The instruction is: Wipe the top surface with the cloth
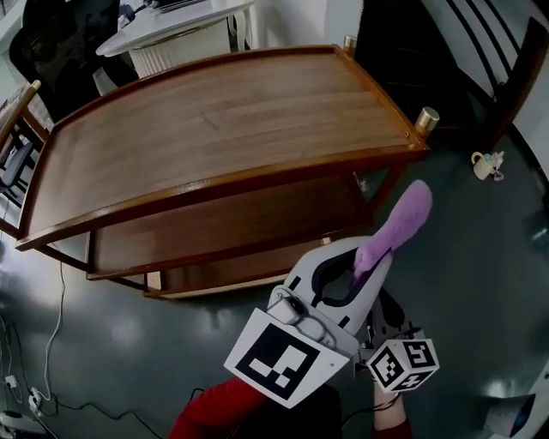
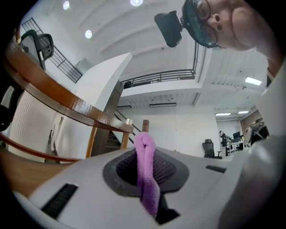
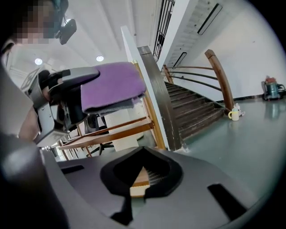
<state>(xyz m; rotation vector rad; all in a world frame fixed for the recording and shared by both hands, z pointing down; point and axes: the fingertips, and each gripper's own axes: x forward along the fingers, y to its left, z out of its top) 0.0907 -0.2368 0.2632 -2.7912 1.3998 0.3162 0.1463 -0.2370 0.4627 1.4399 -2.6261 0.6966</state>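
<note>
Left gripper (image 1: 371,261) fingers tight on cloth (image 1: 396,225), clear of table (image 1: 249,178) edge; right gripper (image 3: 142,178) fingers seemingly together.

Cloth (image 1: 396,225): purple, soft fleecy pile, matt. Table (image 1: 214,120): varnished wood, smooth, glossy. Corner knob (image 1: 426,118): shiny brass-coloured metal. Floor (image 1: 480,249): smooth, reflective. Left gripper (image 2: 145,174): matt grey plastic.

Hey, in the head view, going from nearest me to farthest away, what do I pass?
The left tool → the fluffy purple cloth it grips → the brown wooden tiered table → the white desk.
</note>
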